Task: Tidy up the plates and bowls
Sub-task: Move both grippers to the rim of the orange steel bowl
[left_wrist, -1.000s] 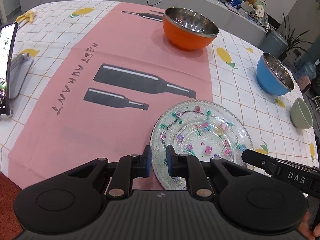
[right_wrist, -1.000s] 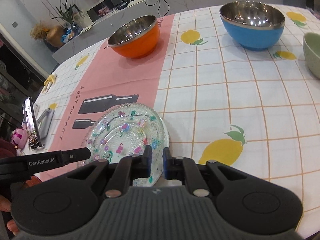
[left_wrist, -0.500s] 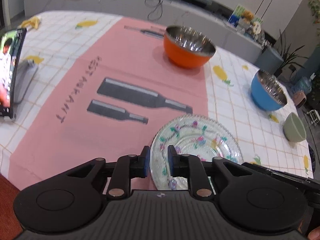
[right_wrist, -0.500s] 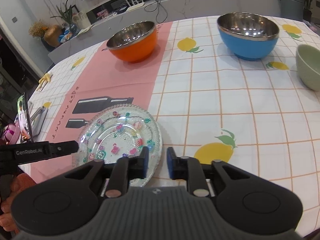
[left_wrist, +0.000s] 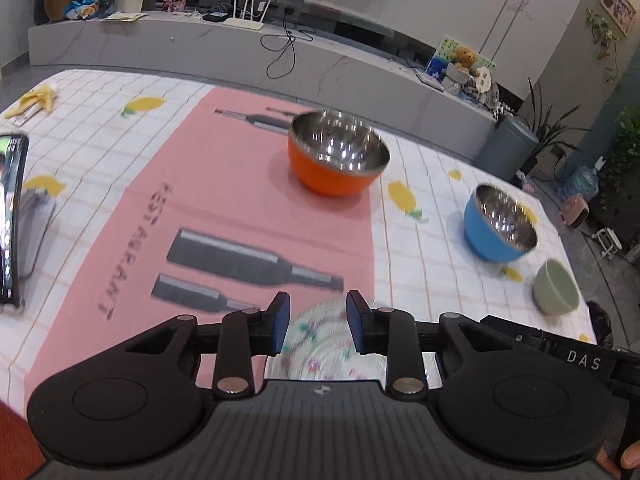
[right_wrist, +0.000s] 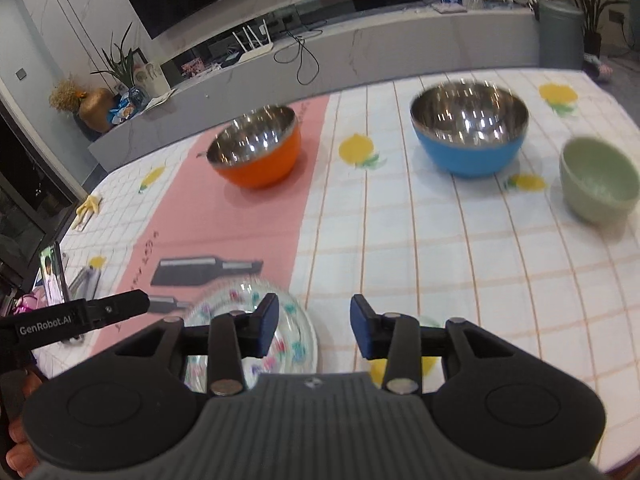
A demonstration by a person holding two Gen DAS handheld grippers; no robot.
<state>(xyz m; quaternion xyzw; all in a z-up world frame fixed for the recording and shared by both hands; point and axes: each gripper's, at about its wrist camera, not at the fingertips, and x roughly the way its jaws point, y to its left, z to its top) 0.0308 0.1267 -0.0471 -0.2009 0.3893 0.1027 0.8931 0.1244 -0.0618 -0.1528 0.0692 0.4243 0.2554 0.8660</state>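
Observation:
A clear glass plate with flower marks (left_wrist: 320, 344) lies on the table at the near edge, below my left gripper (left_wrist: 318, 322), which is open and empty above it. In the right wrist view the plate (right_wrist: 294, 332) lies left of my right gripper (right_wrist: 314, 326), also open and empty. An orange steel bowl (left_wrist: 338, 152) (right_wrist: 256, 146) stands on the pink mat (left_wrist: 224, 208). A blue steel bowl (left_wrist: 500, 226) (right_wrist: 468, 130) and a small green bowl (left_wrist: 556, 292) (right_wrist: 598, 178) stand at the right.
A phone on a stand (left_wrist: 10, 216) is at the table's left edge. A banana peel (left_wrist: 34, 98) lies at the far left corner. The checked cloth with lemon prints (right_wrist: 460, 260) covers the table. A long grey counter (left_wrist: 280, 60) runs behind.
Both grippers have opened and let go of the glass plate, which now lies on the table. Both have pulled back and tilted up, so the plate sits lower in view.

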